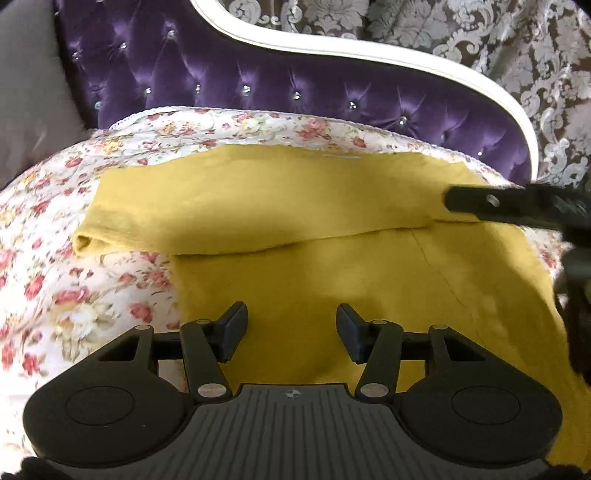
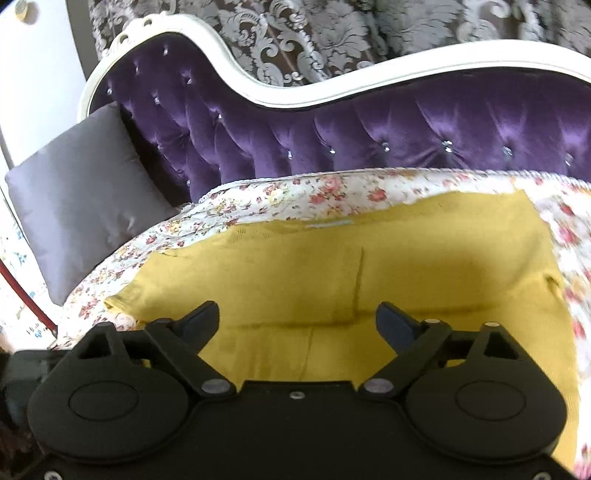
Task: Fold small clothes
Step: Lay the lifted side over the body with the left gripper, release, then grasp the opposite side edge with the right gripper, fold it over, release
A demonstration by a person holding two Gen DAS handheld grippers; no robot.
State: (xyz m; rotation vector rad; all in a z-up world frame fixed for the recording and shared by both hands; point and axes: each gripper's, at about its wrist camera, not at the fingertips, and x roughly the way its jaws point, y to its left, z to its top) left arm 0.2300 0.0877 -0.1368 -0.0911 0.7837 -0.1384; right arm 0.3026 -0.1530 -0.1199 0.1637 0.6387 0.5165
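Observation:
A mustard-yellow garment [image 1: 295, 206] lies flat on a floral bedspread [image 1: 44, 266]. A sleeve is folded across its upper part, with the cuff [image 1: 86, 242] at the left. My left gripper [image 1: 291, 328] is open and empty just above the garment's lower body. My right gripper [image 2: 297, 325] is open and empty above the same garment [image 2: 369, 266], over the fold line. One right finger [image 1: 480, 206] reaches in from the right in the left wrist view, over the folded sleeve's right end.
A purple tufted headboard [image 1: 258, 81] with a white frame stands behind the bedspread [image 2: 295, 192]. A grey cushion [image 2: 81, 206] leans at the left. Patterned curtains [image 2: 332, 33] hang behind.

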